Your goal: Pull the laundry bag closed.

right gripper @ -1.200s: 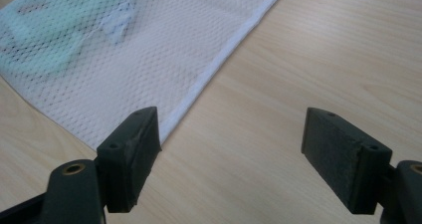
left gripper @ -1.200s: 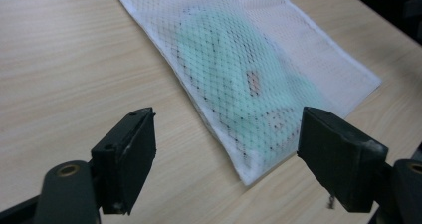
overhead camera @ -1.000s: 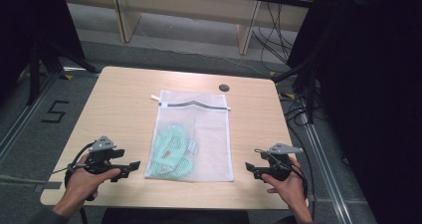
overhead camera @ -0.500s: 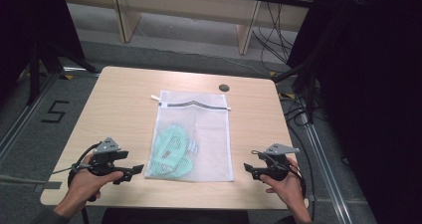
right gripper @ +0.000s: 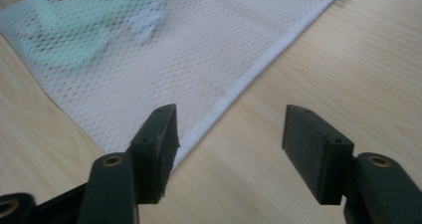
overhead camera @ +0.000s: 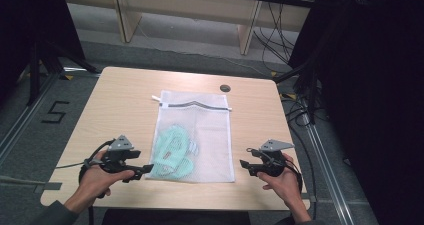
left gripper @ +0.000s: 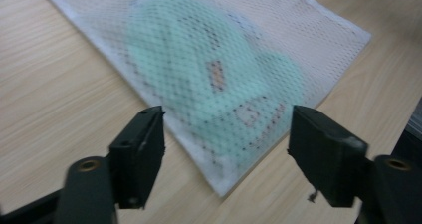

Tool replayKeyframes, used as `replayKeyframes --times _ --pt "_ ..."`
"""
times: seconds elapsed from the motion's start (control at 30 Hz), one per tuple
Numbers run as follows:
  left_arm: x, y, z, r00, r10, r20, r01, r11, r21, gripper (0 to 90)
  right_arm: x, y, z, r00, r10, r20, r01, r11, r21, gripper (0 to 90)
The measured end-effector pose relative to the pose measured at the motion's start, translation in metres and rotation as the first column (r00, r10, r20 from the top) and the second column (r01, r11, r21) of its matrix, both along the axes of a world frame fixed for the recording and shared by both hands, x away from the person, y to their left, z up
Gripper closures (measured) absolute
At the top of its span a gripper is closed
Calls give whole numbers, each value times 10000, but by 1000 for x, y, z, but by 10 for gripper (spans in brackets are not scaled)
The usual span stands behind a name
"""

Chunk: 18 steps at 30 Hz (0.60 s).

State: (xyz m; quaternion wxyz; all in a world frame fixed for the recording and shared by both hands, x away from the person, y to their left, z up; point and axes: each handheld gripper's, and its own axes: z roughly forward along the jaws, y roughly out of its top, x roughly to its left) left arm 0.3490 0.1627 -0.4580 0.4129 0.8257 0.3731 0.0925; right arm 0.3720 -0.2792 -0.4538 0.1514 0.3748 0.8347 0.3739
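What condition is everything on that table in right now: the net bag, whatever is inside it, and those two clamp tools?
Mesh bag: lying flat on the table, zipper end away from the person.
Green item: inside the bag, bunched near the near left corner.
Left gripper: open, jaws just been closing, nothing gripped, bag corner ahead.
Right gripper: open, jaws just been closing, nothing gripped.

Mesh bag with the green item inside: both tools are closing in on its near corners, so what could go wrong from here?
1. The left tool, whose jaws have just been closing, frames the corner of the mesh bag where the green item lies; it may pinch that too.
2. The right tool, also just closing and open, has only the bag's thin edge near one jaw; it could miss.
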Motion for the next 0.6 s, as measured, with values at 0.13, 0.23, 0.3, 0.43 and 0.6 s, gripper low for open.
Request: replayKeyframes --times 0.13,0.23,0.3,0.43,0.6 --pt "7 -15 -9 9996 -293 5 293 9994 -199 581 1 3 -1 9987 464 -208 -470 9983 -332 485" --pt "7 -19 -12 9985 -542 55 542 9984 -136 713 1 5 -3 9983 565 -157 -569 9980 -263 567" --pt "5 -24 -14 9975 -696 75 697 9974 -155 747 1 7 -5 9964 839 -144 -844 9957 -369 658" --pt "4 -32 -18 9928 -1198 20 1198 9928 31 850 0 19 -12 9885 1501 -184 -1511 9858 -731 839" --pt "6 -39 -23 9897 -1430 39 1429 9897 131 874 3 36 -22 9740 2181 -608 -2230 9705 -920 893"
